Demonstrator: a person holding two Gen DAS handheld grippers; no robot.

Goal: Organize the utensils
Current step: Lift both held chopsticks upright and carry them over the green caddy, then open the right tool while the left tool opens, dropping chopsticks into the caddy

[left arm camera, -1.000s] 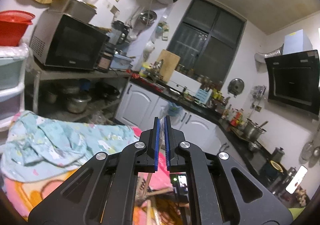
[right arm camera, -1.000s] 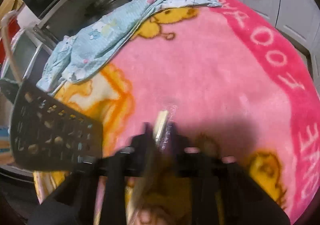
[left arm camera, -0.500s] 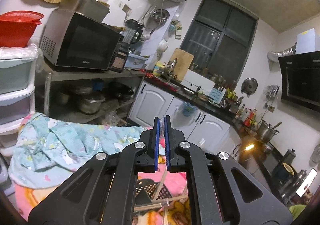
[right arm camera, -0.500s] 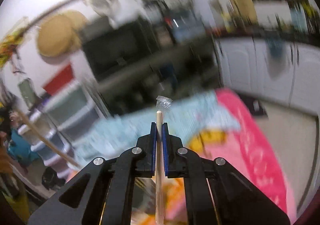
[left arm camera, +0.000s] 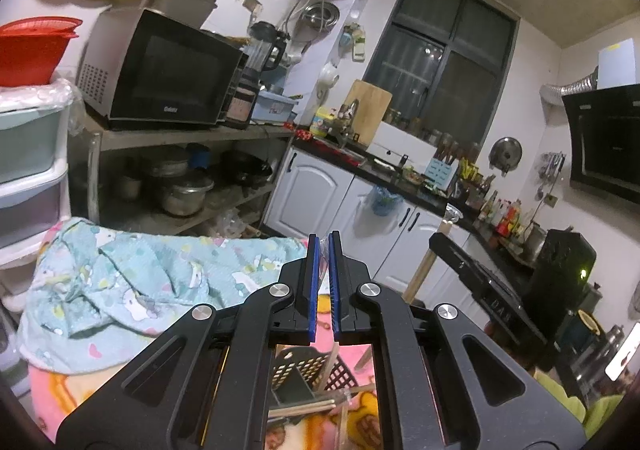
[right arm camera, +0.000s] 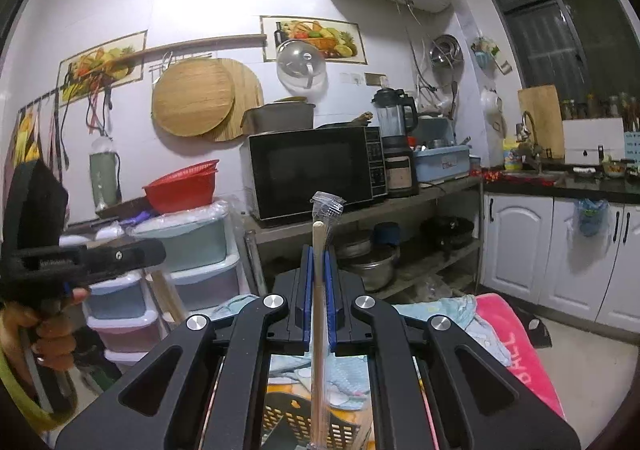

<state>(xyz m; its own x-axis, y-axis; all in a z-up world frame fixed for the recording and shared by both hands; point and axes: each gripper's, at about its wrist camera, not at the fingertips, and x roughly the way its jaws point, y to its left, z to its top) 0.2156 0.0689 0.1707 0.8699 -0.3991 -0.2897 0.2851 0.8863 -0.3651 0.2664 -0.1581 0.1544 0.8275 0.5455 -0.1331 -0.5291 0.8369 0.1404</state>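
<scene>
My right gripper point(right arm camera: 319, 250) is shut on a pale wooden chopstick point(right arm camera: 318, 290) in a clear wrapper and holds it upright, high above the table. The left wrist view shows that gripper point(left arm camera: 440, 242) at the right with the stick point(left arm camera: 424, 270) slanting down from it. My left gripper point(left arm camera: 324, 246) is shut too, with clear film showing between its blue pads. Seen from the right wrist, a hand holds the left gripper point(right arm camera: 156, 250) and a wooden stick point(right arm camera: 168, 298) hangs below its tip. A black perforated basket point(left arm camera: 304, 370) with loose chopsticks point(left arm camera: 304, 406) beside it lies under both grippers.
A pink cartoon blanket point(right arm camera: 516, 350) covers the table, with a light blue cloth point(left arm camera: 140, 282) heaped on its far side. Behind stand a metal shelf with a microwave point(left arm camera: 160, 70) and pots, plastic drawers point(right arm camera: 192, 250) at the left, and white cabinets point(right arm camera: 520, 250) at the right.
The right gripper rose off the pink blanket with the chopstick and tipped up to face the wall. The left gripper sank a little, so the basket now shows beneath it.
</scene>
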